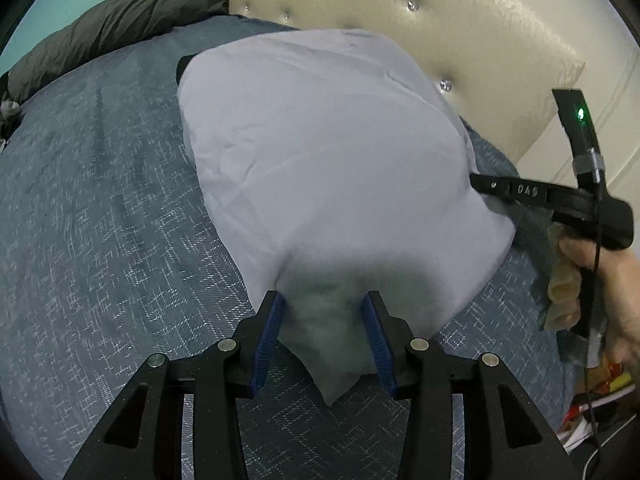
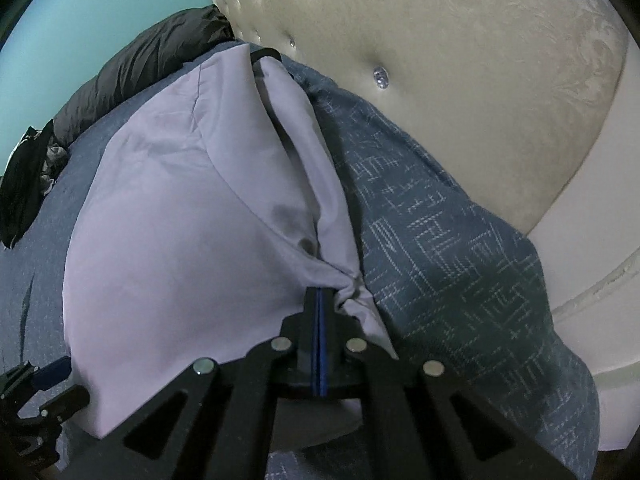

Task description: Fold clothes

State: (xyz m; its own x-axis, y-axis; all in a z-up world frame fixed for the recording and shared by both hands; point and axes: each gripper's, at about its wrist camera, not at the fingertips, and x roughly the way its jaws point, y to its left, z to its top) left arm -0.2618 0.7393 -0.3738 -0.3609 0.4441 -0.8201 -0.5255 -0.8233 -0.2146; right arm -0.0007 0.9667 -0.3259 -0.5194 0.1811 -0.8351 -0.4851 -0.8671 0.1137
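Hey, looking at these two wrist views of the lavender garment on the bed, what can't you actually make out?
- Left wrist view: whether the left gripper pinches the lavender garment; cloth lies between its spread pads.
- Right wrist view: the cloth edge in the right gripper, hidden by the shut pads.
- Both views: the garment's type, since folds hide its shape.
- Left wrist view: clutter beside the bed, cut off by the edge.

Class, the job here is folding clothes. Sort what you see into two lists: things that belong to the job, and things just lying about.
Belongs to the job:
- lilac garment
- left gripper, open around a garment corner
- right gripper, shut on the garment's edge

Just lying about:
- dark duvet
- cream tufted headboard
- blue patterned bedspread, the work surface
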